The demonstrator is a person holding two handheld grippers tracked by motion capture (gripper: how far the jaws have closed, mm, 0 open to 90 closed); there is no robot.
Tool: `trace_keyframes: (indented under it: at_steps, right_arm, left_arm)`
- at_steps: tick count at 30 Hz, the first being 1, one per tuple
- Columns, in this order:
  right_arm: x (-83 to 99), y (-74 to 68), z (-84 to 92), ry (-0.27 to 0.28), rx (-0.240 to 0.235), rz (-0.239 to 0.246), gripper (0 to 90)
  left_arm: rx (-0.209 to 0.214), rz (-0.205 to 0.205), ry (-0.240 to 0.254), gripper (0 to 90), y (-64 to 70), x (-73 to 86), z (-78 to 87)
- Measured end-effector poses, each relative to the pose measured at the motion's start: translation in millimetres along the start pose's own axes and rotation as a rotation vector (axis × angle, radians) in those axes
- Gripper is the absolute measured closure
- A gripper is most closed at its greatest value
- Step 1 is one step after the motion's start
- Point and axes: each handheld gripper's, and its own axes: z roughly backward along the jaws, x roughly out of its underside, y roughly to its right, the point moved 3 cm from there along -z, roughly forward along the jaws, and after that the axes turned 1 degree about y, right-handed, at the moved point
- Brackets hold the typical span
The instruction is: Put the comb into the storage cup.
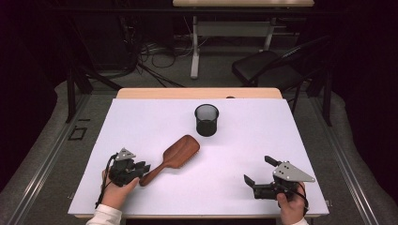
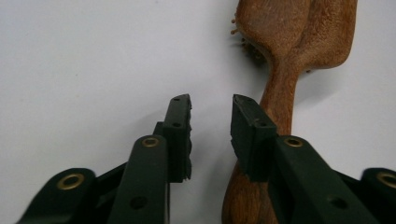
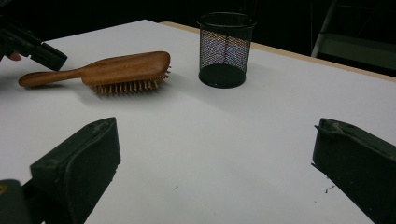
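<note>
Wooden paddle hairbrush [image 1: 176, 156]: bristles down at worktop centre, handle toward 7 o'clock for left gripper [image 1: 139, 168], jaws parted beside handle. Right gripper [image 1: 259, 169]: jaws wide, empty. Mesh cup [image 1: 206, 120] at 12 o'clock.

No readable text, seemingly.

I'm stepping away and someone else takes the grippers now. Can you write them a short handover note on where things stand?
Left gripper: open, at the hairbrush's handle end; the handle lies beside one jaw, not between them.
Right gripper: open wide, holding nothing, near the front right of the table.
Hairbrush: lying bristles down, left of centre, handle toward the left gripper.
Mesh cup: upright toward the back, nothing visible inside.
Done: nothing gripped yet.
Left: probably line the jaws around the handle, close and lift the brush, perhaps toward the cup.
</note>
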Motion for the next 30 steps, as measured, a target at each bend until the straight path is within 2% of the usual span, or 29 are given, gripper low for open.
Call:
trace_keyframes:
  at_steps: [6, 17, 21, 25, 30]
  right_arm:
    - [0.0, 0.0, -0.1, 0.000, 0.000, 0.001, 1.0]
    - [0.2, 0.5, -0.6, 0.001, 0.000, 0.011, 1.1]
    - [0.1, 0.4, -0.6, 0.001, 0.000, 0.012, 1.1]
    - [0.3, 0.6, -0.7, 0.001, 0.000, 0.012, 1.1]
    - [0.4, 0.7, -0.7, -0.003, 0.001, 0.013, 1.1]
  left_arm:
    - [-0.001, 0.021, 0.018, 59.8, -3.4, 0.6, -0.2]
    - [-0.010, 0.029, 0.050, 38.9, -7.5, -0.5, -0.4]
    - [-0.009, 0.011, 0.071, 37.7, -8.5, -1.4, 0.0]
    - [-0.004, 0.026, 0.095, 37.7, -8.6, -3.8, 2.5]
    - [-0.011, 0.009, 0.105, 37.6, -7.6, -6.2, 6.5]
